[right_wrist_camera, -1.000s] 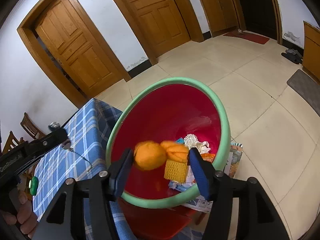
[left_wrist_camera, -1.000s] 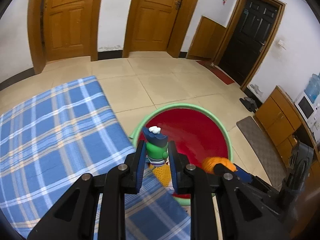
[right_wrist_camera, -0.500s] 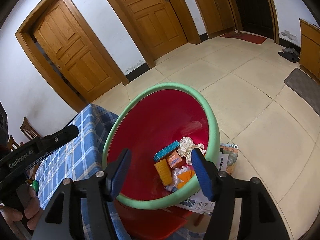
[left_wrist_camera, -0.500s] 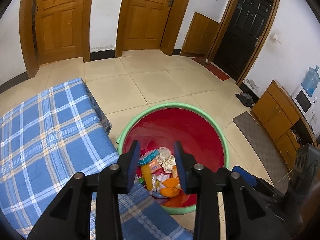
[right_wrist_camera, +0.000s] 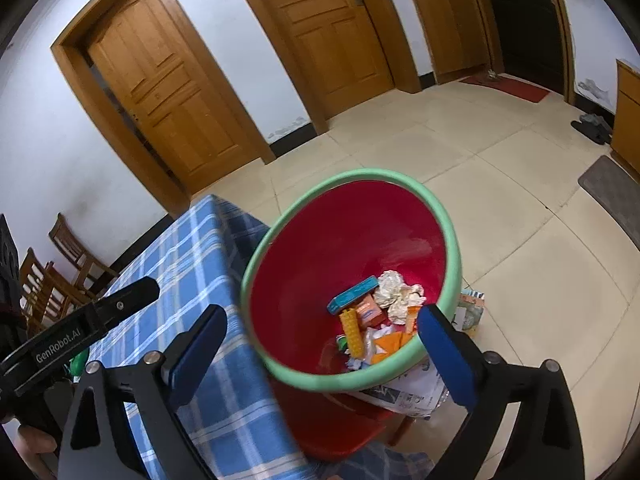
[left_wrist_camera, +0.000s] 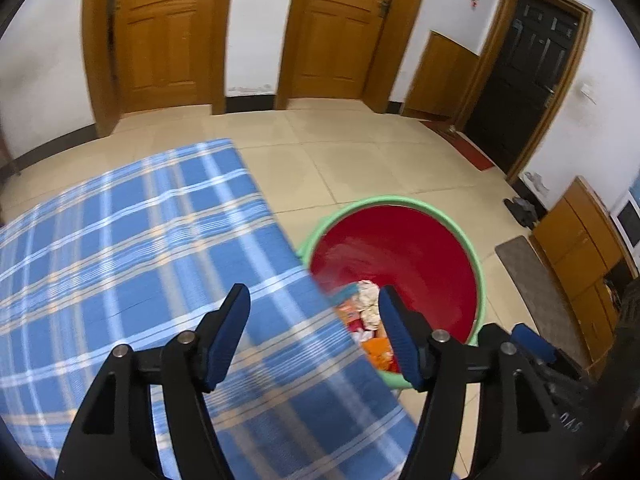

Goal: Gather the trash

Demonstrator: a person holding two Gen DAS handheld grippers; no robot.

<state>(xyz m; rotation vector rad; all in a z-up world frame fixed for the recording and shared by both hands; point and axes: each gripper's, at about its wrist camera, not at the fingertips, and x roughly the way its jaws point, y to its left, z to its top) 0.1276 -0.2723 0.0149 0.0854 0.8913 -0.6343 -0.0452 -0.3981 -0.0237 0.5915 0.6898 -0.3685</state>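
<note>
Both tongs, left tongs [left_wrist_camera: 314,332] and right tongs [right_wrist_camera: 320,344], just opened, empty. Crumpled paper [right_wrist_camera: 400,292] at basin's [right_wrist_camera: 352,178] 5 o'clock: light, soft; pinch mid-wad.

The basin [right_wrist_camera: 450,240] is red inside with a green rim. It stands on a red stool [right_wrist_camera: 340,420], just beside the table edge. The trash [right_wrist_camera: 376,320] lies in a heap at its bottom: a white crumpled paper [right_wrist_camera: 396,292], a teal box [right_wrist_camera: 352,294], a yellow ribbed piece [right_wrist_camera: 353,334] and orange scraps [right_wrist_camera: 390,342]. In the left wrist view the basin [left_wrist_camera: 480,280] is partly hidden by the cloth, and the trash [left_wrist_camera: 366,312] shows at its near side.
</note>
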